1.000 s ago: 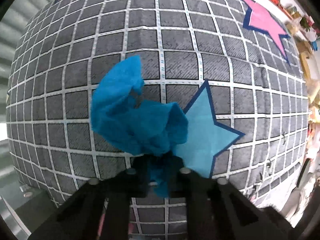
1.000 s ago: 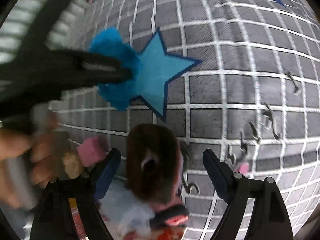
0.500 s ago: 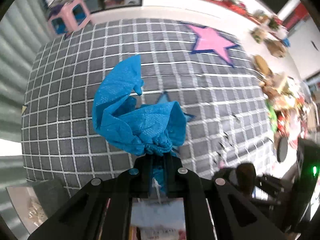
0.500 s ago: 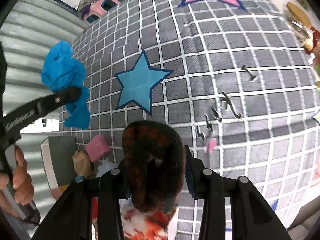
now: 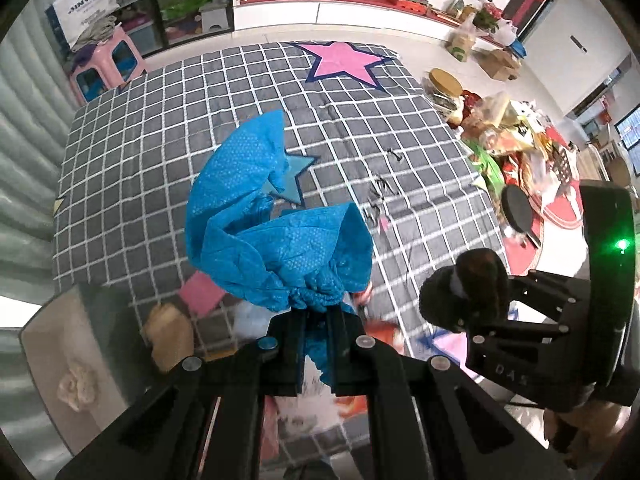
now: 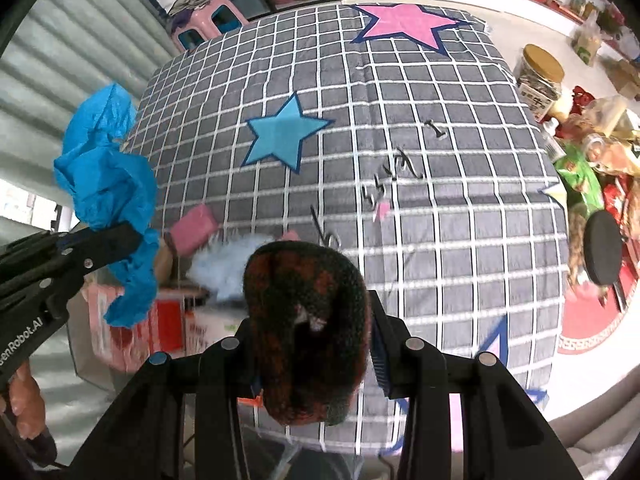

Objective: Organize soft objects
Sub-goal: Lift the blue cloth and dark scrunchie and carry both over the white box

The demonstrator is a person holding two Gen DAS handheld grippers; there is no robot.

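My left gripper point(image 5: 317, 322) is shut on a crumpled blue cloth point(image 5: 276, 240) and holds it high above the grey checked mat point(image 5: 160, 128). The cloth also shows in the right wrist view point(image 6: 106, 168). My right gripper point(image 6: 310, 320) is shut on a dark red-and-black fuzzy pad point(image 6: 308, 328), also lifted; it shows at the right of the left wrist view point(image 5: 464, 292). On the mat's near edge lie a pink sponge point(image 6: 194, 228), a pale blue fluffy item point(image 6: 228, 260) and a tan soft item point(image 5: 170, 336).
The mat has a blue star point(image 6: 284, 134) and a pink star point(image 6: 404, 20). A pink stool point(image 5: 108, 64) stands at the back left. Clutter with a cork-lidded jar point(image 6: 540, 72) lines the right side. A box point(image 5: 68, 368) sits at the lower left.
Both grippers have risen well above the mat, so much more of the room shows. The right gripper closed on the fuzzy pad and lifted it. The left keeps the blue cloth.
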